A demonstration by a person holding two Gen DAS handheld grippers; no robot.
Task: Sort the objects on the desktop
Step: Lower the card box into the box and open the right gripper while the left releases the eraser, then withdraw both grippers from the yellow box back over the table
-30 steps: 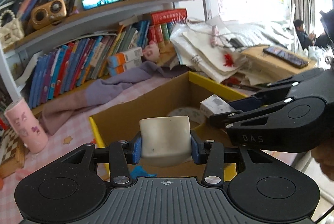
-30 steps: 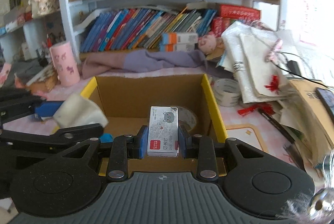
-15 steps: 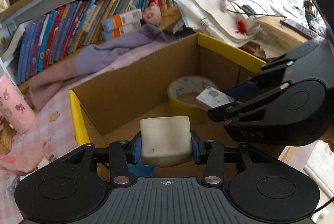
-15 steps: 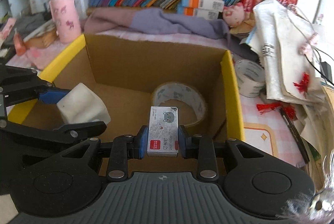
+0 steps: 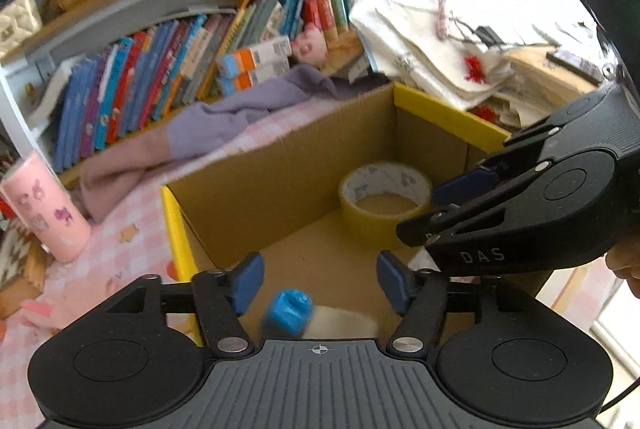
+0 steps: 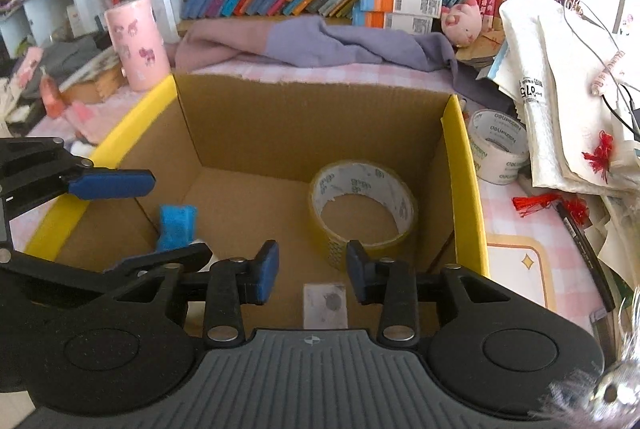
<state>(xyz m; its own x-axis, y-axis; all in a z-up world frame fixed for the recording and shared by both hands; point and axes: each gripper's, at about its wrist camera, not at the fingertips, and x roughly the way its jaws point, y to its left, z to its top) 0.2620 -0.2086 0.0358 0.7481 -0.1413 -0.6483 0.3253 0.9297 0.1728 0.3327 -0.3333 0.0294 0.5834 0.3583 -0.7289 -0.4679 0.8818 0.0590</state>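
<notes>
Both your grippers are over the cardboard box (image 6: 466, 165), jaws opening with nothing between them: left gripper (image 5: 320, 283), right gripper (image 6: 308, 271). Let the white block (image 5: 344, 325) and small card box (image 6: 325, 305) settle near the front wall, then lift straight up, clear of the tape roll (image 6: 362, 205) farther in.

Left hand-held gripper (image 5: 320, 283) matte black plastic, ribbed centre plate with crosshair mark, round side discs, silver screws, blue finger pads (image 5: 248, 281), right hand-held gripper (image 6: 308, 271) alike, white "DAS" lettering on its side
</notes>
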